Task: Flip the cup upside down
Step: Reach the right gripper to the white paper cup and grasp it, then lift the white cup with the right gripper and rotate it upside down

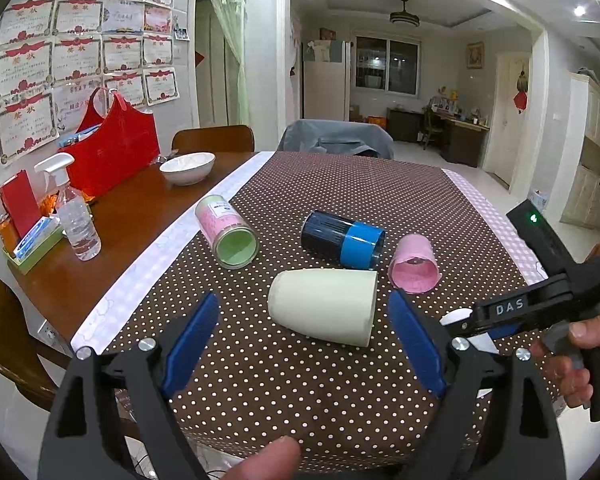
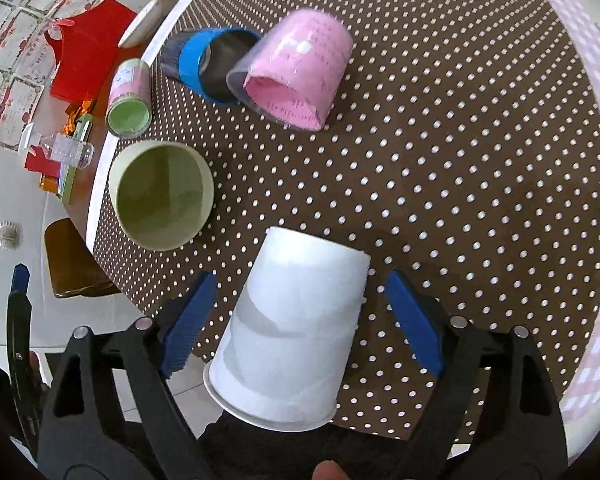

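Several cups lie on their sides on the brown polka-dot tablecloth (image 1: pixel 340 184). A pale green cup (image 1: pixel 324 306) lies just ahead of my open left gripper (image 1: pixel 302 322), between its blue fingers, not touched; its mouth faces right and shows in the right wrist view (image 2: pixel 162 196). A white paper cup (image 2: pixel 292 328) sits between the open fingers of my right gripper (image 2: pixel 298 312), mouth toward the camera, with gaps on both sides. The right gripper also shows in the left wrist view (image 1: pixel 466 326). A pink cup (image 1: pixel 414 266), a dark cup with a blue band (image 1: pixel 342 240) and a pink-green cup (image 1: pixel 226 232) lie farther back.
On the bare wood at left stand a white bowl (image 1: pixel 187 167), a red bag (image 1: pixel 114 148), a spray bottle (image 1: pixel 74 212) and a small green tray (image 1: pixel 32 246). Chairs stand at the far side (image 1: pixel 336 138) and left edge (image 1: pixel 8 344) of the table.
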A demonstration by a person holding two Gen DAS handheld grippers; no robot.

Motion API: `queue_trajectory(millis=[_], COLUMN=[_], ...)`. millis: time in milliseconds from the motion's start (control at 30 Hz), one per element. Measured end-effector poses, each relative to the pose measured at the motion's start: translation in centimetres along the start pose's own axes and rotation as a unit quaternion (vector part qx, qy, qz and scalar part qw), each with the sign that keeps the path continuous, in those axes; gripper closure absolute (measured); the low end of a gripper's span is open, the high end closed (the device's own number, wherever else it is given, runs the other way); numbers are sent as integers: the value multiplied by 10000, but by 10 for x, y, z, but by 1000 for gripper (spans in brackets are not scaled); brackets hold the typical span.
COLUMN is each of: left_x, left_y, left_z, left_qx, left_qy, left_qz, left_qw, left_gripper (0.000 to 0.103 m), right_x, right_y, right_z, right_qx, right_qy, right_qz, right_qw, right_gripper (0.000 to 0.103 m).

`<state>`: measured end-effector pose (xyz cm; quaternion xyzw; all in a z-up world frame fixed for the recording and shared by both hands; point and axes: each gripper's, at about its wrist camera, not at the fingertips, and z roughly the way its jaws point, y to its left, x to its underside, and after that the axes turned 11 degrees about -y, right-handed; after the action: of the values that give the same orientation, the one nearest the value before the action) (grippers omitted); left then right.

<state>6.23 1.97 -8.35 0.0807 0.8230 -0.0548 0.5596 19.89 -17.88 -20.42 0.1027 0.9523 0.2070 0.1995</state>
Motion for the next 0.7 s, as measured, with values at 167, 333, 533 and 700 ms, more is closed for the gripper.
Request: queue_trajectory(millis=[167,333,533,700], left_x=[0,-1,-4,-9], left_y=[1,0,-4,-6], left_z=[0,-1,-4,-8], left_qx=[-11,10,10,2], left_qy=[15,-7,-39,-110], left_qz=[-31,-9,36,38], left_qw=[10000,10000,10000,9999], left_gripper=[18,18,18,18], right_x=[-1,2,3,5], right_y=[7,-2,-13,-22], right_z=[1,-6,-23,-40], right_qx=[-4,-242,-556,-910], right_qy=[-20,-159,-440,-736], right_qz=[-210,-60,102,223], right_qw=[9998,9996,9974,9929], right_gripper=[40,42,43,43])
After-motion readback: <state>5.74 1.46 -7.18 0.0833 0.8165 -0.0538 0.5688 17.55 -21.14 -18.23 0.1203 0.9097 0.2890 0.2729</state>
